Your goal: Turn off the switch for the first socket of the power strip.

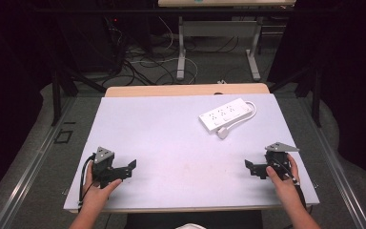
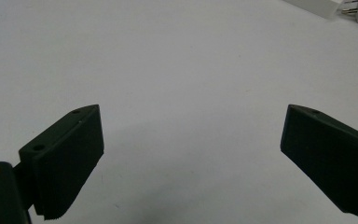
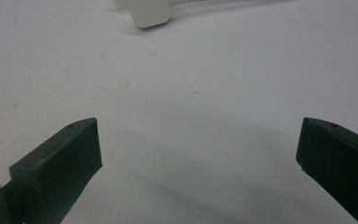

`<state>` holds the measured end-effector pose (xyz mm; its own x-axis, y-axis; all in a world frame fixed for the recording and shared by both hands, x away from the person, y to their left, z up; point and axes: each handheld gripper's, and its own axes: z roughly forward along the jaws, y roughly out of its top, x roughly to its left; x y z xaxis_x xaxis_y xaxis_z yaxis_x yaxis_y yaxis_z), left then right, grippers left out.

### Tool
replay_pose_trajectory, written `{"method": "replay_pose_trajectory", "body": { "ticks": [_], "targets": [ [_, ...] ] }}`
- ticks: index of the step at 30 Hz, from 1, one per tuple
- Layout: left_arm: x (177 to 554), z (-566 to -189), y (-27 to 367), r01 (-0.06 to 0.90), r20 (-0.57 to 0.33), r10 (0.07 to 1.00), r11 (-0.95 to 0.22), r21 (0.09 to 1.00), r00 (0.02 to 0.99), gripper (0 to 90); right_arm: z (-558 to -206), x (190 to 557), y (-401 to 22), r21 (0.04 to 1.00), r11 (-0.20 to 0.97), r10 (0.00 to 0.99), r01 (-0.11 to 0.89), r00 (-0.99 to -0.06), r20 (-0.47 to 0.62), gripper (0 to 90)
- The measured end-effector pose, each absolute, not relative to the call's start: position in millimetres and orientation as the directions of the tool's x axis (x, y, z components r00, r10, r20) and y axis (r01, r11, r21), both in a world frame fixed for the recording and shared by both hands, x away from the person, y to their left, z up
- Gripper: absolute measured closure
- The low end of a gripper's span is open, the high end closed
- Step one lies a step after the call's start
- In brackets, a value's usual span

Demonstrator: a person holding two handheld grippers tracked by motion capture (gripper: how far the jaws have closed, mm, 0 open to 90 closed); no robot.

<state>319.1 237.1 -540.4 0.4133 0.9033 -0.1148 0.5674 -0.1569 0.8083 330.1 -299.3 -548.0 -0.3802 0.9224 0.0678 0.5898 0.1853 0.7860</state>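
Note:
A white power strip lies at the back right of the white table, with its cord looped and its white plug resting in front of it. My left gripper sits near the front left edge, held by a hand, jaws wide apart with nothing between them. My right gripper rests near the front right edge, also open and empty. The plug lies ahead at the top of the right gripper view. A corner of the strip and the plug's pins reach the top right of the left gripper view.
The table top has a wooden edge at the back. Beyond it stand a desk frame's legs and cables on the floor. Dark curtains close both sides.

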Motion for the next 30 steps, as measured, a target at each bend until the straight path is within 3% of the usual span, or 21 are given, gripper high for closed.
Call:
{"method": "replay_pose_trajectory", "body": {
  "ticks": [30],
  "targets": [
    [319.8, -540.9, 236.4, 0.568, -0.107, 0.902, -0.167, 0.806, 0.418, 5.9, -562.0, 335.2, -306.2, 0.759, 0.181, 0.925, 0.626, -0.37, 0.085, 0.0]
  ]
}}
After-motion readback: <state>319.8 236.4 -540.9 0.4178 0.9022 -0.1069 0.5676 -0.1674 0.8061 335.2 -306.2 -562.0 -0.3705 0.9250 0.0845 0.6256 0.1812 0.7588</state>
